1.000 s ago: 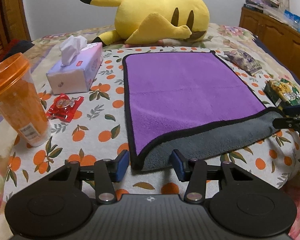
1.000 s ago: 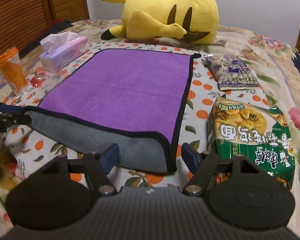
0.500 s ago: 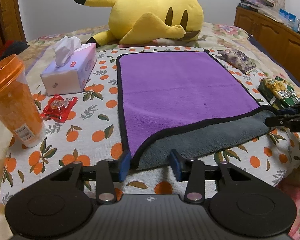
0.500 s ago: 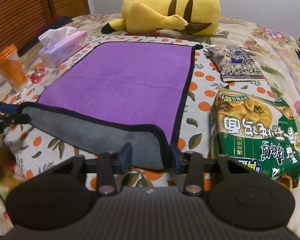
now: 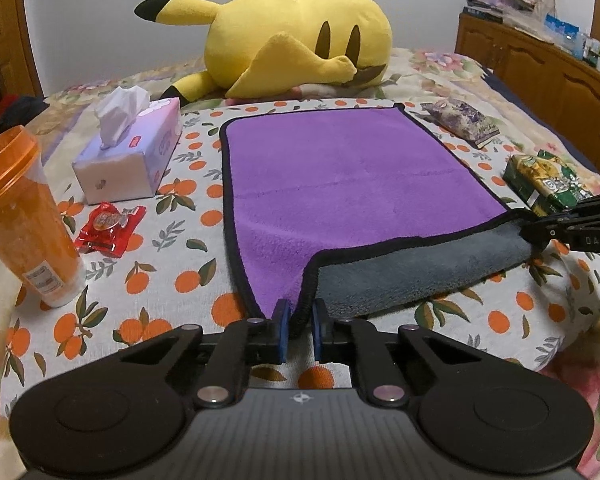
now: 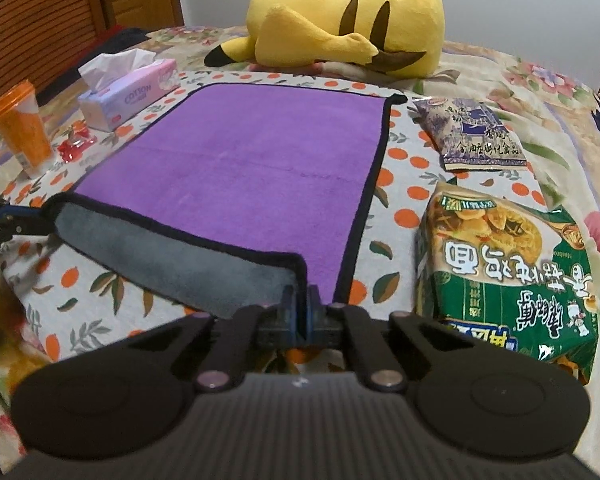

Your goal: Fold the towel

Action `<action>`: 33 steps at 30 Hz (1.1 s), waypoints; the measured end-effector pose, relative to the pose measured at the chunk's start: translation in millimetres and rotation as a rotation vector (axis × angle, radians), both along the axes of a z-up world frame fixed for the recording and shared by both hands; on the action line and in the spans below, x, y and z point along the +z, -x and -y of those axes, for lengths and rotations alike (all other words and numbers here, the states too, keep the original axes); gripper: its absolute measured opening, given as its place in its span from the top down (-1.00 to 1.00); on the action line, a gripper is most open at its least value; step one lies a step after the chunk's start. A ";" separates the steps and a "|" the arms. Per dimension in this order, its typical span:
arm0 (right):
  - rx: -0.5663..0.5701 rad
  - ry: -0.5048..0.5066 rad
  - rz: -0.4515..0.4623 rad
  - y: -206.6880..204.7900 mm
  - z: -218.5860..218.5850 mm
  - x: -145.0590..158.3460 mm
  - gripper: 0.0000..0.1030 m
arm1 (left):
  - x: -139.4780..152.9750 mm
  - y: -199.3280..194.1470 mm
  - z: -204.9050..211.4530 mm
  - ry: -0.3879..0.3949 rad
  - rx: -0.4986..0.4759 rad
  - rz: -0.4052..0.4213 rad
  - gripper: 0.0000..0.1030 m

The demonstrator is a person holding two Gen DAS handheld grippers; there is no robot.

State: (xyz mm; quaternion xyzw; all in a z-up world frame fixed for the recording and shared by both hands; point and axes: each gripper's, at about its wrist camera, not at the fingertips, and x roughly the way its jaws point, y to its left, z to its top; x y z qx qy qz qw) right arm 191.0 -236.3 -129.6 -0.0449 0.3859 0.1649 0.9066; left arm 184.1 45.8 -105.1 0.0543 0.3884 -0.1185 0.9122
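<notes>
**Item: purple towel, first fold at the grasp stage**

Towel (image 5: 340,176): flat on the bed, in front of the yellow plush (image 5: 300,40); near edge turned up, grey underside showing.
Left gripper (image 5: 298,320): pinching the near-left corner.
Right gripper (image 6: 300,306): pinching the near-right corner.
Next, likely: lift both corners evenly, carry toward the plush-side edge.

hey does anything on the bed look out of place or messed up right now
Only the purple towel: its near edge is turned up, grey underside showing, because the left gripper and right gripper each pinch a near corner. The yellow plush lies tipped on its side. Nothing is spilled.
</notes>
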 end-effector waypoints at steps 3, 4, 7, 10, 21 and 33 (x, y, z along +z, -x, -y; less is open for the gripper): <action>-0.002 -0.007 0.023 0.6 0.6 3.8 0.92 | 3.2 0.5 -0.5 0.005 0.000 0.012 0.80; -0.002 -0.012 0.030 0.6 1.6 5.5 0.92 | 4.7 0.8 -1.0 0.009 0.001 0.017 0.81; -0.005 -0.026 0.053 1.3 3.0 10.7 0.92 | 11.3 2.7 -1.2 0.023 0.002 0.042 0.82; -0.003 -0.038 0.080 2.1 3.0 16.9 0.92 | 18.3 5.5 -1.0 0.031 0.001 0.066 0.83; 0.003 -0.067 0.146 -0.4 5.9 30.8 0.92 | 33.8 6.2 -1.0 0.051 -0.004 0.131 0.85; 0.012 -0.079 0.213 -4.6 5.8 40.5 0.92 | 38.1 -8.4 -3.8 0.059 -0.003 0.159 0.87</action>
